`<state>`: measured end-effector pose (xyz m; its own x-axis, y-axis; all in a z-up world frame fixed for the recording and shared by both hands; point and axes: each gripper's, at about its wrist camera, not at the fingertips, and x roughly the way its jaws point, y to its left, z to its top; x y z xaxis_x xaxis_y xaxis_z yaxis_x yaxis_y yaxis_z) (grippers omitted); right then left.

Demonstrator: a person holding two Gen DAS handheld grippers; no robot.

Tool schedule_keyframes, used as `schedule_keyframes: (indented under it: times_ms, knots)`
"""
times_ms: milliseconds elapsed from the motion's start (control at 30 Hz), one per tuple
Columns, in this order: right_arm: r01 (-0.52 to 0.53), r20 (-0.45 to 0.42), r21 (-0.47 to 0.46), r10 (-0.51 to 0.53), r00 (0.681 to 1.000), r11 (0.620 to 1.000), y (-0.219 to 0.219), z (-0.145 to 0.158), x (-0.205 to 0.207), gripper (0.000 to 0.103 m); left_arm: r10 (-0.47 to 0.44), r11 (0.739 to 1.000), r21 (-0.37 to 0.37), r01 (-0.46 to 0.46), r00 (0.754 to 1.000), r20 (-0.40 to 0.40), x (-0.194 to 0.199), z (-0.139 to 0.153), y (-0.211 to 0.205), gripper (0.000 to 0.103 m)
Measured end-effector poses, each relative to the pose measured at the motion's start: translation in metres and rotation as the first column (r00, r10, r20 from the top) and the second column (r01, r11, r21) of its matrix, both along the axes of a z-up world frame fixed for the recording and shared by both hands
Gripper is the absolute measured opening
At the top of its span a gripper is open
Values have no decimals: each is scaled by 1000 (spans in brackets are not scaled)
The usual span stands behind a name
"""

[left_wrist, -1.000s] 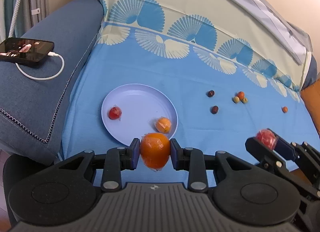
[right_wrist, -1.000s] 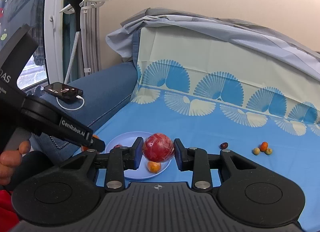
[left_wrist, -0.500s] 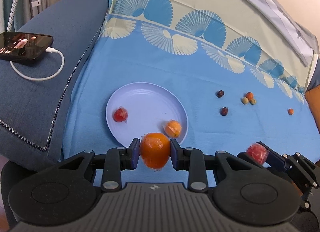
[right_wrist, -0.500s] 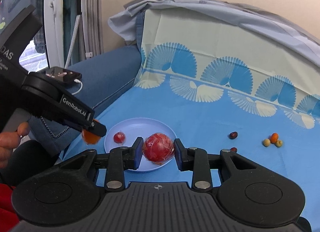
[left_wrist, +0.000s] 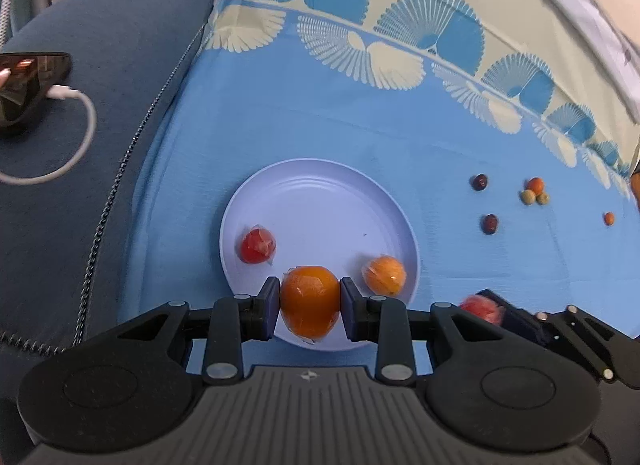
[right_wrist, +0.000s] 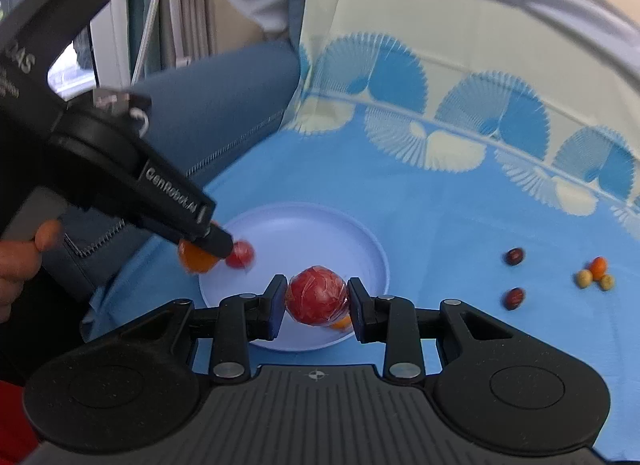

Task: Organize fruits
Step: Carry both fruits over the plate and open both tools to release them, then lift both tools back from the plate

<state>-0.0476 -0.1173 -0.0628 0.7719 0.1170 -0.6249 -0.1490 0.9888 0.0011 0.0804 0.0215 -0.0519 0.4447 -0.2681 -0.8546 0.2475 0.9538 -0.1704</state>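
Left wrist: orange between tongs

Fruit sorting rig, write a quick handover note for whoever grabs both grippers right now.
Left gripper: shut on the wrapped orange fruit, held at the plate's near rim.
Right gripper: shut on the wrapped red fruit, also at the near edge of the plate.
Done: a small red fruit and a small orange fruit lie on the plate.
Left: release both held fruits onto the plate, then probably gather the loose ones on the blue cloth: two dark fruits, a cluster of three, and one tiny orange fruit.
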Motion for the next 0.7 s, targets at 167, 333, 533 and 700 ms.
schedule_keyframes:
  times_ms: [167, 333, 533, 700]
  knots:
    - [-33, -44, -31, 32, 999, 999, 5, -22, 30, 34, -31, 999, 27, 32, 999, -13, 20, -20, -12, 35]
    - [-47, -101, -49, 41, 994, 998, 7, -47, 62, 34, -38, 997, 74, 39, 999, -12, 43, -35, -19, 35]
    - [-50, -99, -34, 46, 994, 998, 7, -54, 89, 52, -67, 994, 94, 63, 997, 34, 60, -32, -19, 75]
    - [-91, -66, -52, 87, 994, 995, 6, -33, 81, 91, -83, 993, 99, 66, 981, 175, 45, 0, -18, 103]
